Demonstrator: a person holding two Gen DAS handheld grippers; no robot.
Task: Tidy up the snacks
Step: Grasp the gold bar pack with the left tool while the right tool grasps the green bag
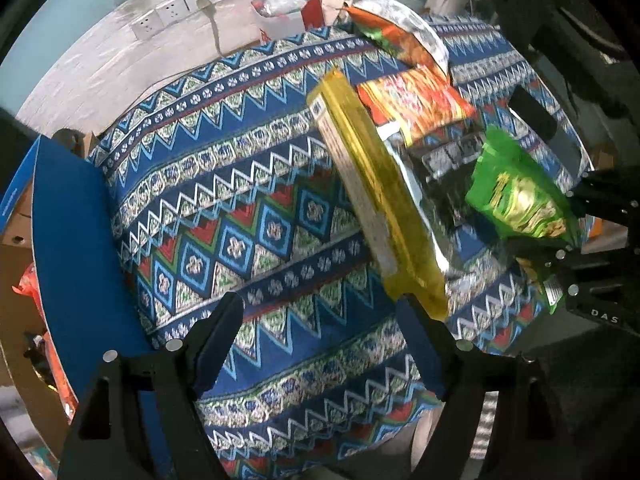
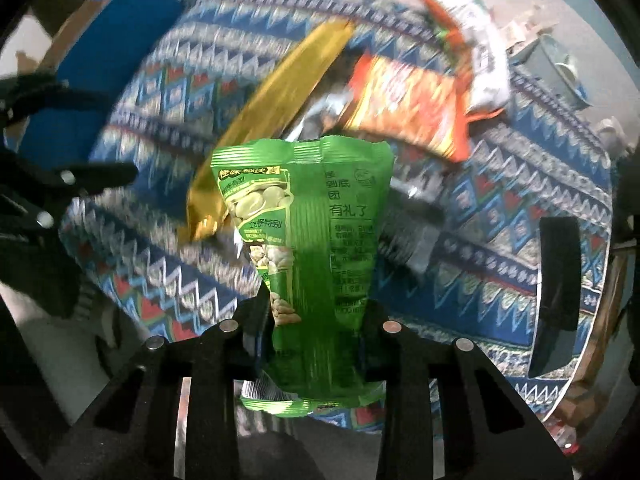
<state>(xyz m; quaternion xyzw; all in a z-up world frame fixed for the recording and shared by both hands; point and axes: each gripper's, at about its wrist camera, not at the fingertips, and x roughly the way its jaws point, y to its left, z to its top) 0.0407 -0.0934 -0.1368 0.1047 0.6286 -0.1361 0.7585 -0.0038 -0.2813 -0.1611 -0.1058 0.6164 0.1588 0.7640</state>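
The sorting seems to be at an early or middle stage. The right gripper is closed on the lower part of a green broad-bean snack bag and holds it upright above the patterned tablecloth. The left gripper carries nothing, and its jaws stand wide apart over the cloth.

At least 3 more packets lie loose on the table, near each other: a long gold packet on its edge, an orange-red snack bag just beside it, and an orange and white bag further back. Between them is something silver and crinkled, which I cannot identify. A blue cardboard box stands at the left edge of the table; I judge it may be the place for the snacks, but this is not sure.

All packets are thin, glossy foil or plastic film, flat with crimped ends. The cloth is woven with zigzag and diamond bands.
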